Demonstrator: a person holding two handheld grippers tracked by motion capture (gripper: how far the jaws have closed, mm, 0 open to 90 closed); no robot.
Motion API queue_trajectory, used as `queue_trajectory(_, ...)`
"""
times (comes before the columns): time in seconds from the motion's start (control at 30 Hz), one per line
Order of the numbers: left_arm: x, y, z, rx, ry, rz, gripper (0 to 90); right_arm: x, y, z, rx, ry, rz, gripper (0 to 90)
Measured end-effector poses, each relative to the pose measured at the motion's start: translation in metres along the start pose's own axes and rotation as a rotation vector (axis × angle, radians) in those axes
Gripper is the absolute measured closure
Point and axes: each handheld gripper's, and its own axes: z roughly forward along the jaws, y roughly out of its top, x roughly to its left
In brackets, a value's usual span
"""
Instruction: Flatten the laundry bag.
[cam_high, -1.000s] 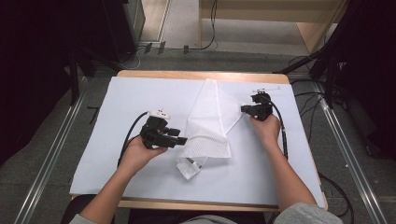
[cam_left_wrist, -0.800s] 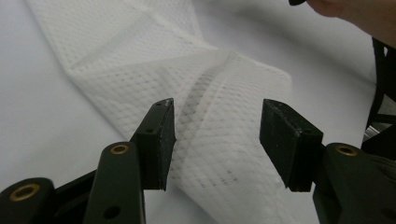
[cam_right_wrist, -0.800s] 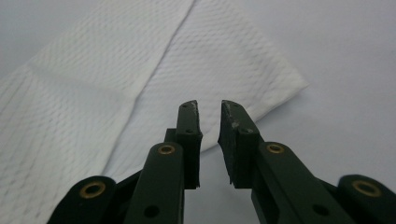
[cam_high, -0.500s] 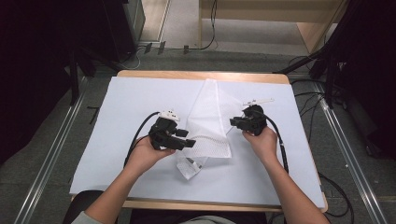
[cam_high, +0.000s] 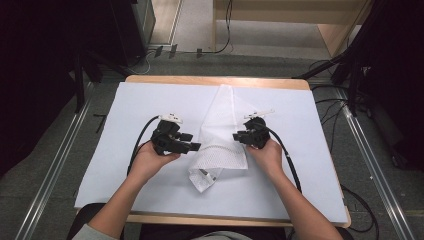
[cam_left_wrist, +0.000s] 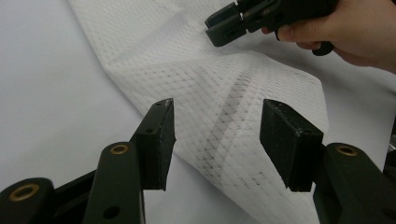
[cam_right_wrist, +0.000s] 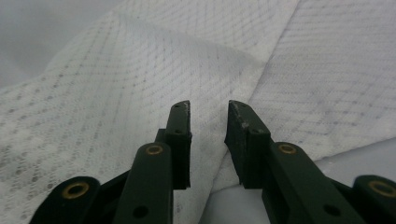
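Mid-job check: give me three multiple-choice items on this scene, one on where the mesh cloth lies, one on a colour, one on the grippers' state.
1. Where does the white mesh cloth lie?
A. between the two grippers
B. left of both
C. on the floor

2. What colour is the sheet covering the table?
A. red
B. white
C. black

3. How stand the left gripper and the right gripper?
A. both clamped on the cloth
B. both open, nothing clamped
C. left shut, right open

A: the high view shows the cloth lying between them.
B: the sheet is plainly white.
B: each gripper view shows a gap between the pads; the right jaws have just been opening.
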Motion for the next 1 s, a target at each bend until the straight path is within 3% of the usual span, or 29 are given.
queue_trajectory(0.1, 0.005, -0.001, -0.003, -0.009, 0.012, -0.015, 46.3, 0.002, 0.0, 0.002, -0.009, -0.015, -0.01, 74.4)
queue_trajectory(0.2, 0.01, -0.002, -0.006, -0.018, 0.016, -0.027, 46.3, 0.005, -0.002, 0.003, -0.015, -0.051, -0.032, 87.3)
queue_trajectory(0.23, 0.011, -0.002, -0.007, -0.02, 0.021, -0.03, 46.3, 0.004, -0.002, 0.003, -0.011, -0.038, -0.037, 90.0)
queue_trajectory(0.53, 0.017, -0.004, -0.01, -0.023, 0.031, -0.044, 46.5, 0.01, 0.001, 0.004, -0.008, -0.019, -0.047, 90.0)
queue_trajectory(0.6, 0.018, -0.004, -0.01, -0.024, 0.032, -0.048, 46.5, 0.009, 0.002, 0.002, -0.023, -0.043, -0.061, 84.1)
queue_trajectory(0.7, 0.018, -0.004, -0.01, -0.017, 0.032, -0.042, 46.4, 0.004, 0.001, 0.004, -0.017, -0.07, -0.042, 75.0)
queue_trajectory(0.8, 0.018, -0.004, -0.01, -0.019, 0.033, -0.044, 46.5, 0.003, 0.001, 0.006, -0.03, -0.076, -0.048, 69.6)
queue_trajectory(0.87, 0.018, -0.004, -0.01, -0.02, 0.035, -0.047, 46.4, 0.006, 0.0, 0.007, -0.033, -0.084, -0.053, 70.3)
queue_trajectory(0.9, 0.019, -0.004, -0.01, -0.02, 0.033, -0.046, 46.4, 0.01, -0.002, 0.008, -0.041, -0.105, -0.077, 77.7)
queue_trajectory(0.93, 0.019, -0.004, -0.01, -0.02, 0.032, -0.047, 46.4, 0.01, -0.002, 0.008, -0.041, -0.105, -0.077, 77.7)
queue_trajectory(1.0, 0.019, -0.004, -0.009, -0.019, 0.033, -0.046, 46.4, 0.013, -0.002, 0.009, -0.04, -0.095, -0.078, 85.8)
